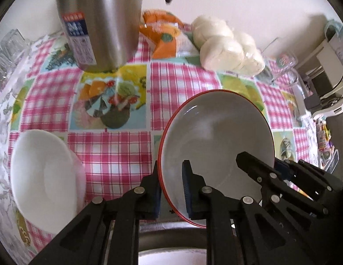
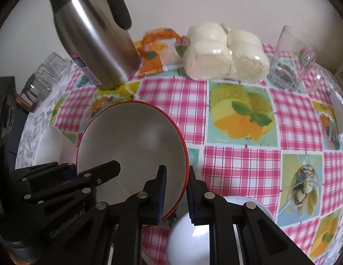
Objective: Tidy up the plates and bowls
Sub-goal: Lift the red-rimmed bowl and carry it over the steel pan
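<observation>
While the red-rimmed bowl (image 1: pixel 215 141) is held tilted above the checked tablecloth (image 1: pixel 118 145), its rim is clamped on opposite sides by the left gripper (image 1: pixel 171 185) and right gripper (image 2: pixel 177 190). White bowls (image 1: pixel 45 176) are seen beside it; a steel thermos jug (image 1: pixel 98 22) and bagged buns (image 1: pixel 228 48) are set behind.

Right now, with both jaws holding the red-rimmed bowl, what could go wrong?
1. The red-rimmed bowl is pinched only at its thin rim by the left gripper and right gripper; it could slip or tilt.
2. The steel jug stands close behind; swinging the bowl could knock it.
</observation>
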A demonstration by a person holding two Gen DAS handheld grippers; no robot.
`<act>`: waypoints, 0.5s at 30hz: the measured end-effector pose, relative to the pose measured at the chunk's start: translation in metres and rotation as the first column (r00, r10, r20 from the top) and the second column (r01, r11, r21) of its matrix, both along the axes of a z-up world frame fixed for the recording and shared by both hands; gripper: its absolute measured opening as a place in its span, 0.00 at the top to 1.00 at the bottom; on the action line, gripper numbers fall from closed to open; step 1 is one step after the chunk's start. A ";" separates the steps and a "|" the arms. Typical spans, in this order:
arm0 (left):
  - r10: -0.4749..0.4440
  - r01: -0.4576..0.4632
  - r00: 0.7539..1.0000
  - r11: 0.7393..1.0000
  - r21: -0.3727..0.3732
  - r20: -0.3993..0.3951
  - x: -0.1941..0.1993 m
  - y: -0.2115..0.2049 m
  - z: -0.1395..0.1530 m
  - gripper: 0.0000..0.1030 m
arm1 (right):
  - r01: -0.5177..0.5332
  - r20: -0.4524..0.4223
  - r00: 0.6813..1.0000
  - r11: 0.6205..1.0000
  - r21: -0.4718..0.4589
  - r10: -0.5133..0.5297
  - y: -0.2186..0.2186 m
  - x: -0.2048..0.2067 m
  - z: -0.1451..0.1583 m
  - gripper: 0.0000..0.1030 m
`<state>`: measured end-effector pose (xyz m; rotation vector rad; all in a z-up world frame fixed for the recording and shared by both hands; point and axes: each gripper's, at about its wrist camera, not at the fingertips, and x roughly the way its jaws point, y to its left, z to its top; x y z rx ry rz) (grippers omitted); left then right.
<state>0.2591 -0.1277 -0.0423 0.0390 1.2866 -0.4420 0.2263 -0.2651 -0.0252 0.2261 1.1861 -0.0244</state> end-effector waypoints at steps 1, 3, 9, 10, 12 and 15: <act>0.006 -0.006 1.000 1.000 -0.004 0.016 -0.002 0.001 0.007 0.83 | -0.003 0.008 1.000 1.000 -0.001 0.003 0.001 -0.002 0.005 0.82; 0.006 -0.005 0.999 1.000 -0.005 0.050 -0.007 0.000 0.019 0.83 | -0.009 0.025 1.000 1.000 -0.016 0.010 0.002 -0.006 0.016 0.82; 0.028 -0.024 0.994 0.999 -0.034 0.105 -0.029 0.009 0.047 0.83 | -0.007 0.077 0.997 1.000 -0.020 0.009 0.007 -0.023 0.043 0.82; 0.035 -0.030 0.993 0.999 -0.039 0.114 -0.033 0.009 0.050 0.83 | -0.007 0.085 0.996 1.000 -0.022 0.008 0.009 -0.029 0.048 0.82; 0.046 -0.040 0.988 0.998 -0.042 0.145 -0.043 0.011 0.055 0.83 | -0.009 0.101 0.995 1.000 -0.030 0.012 0.014 -0.037 0.054 0.82; 0.068 -0.061 0.985 0.997 -0.051 0.157 -0.056 0.017 0.056 0.83 | -0.013 0.118 0.993 1.000 -0.025 0.016 0.022 -0.052 0.059 0.82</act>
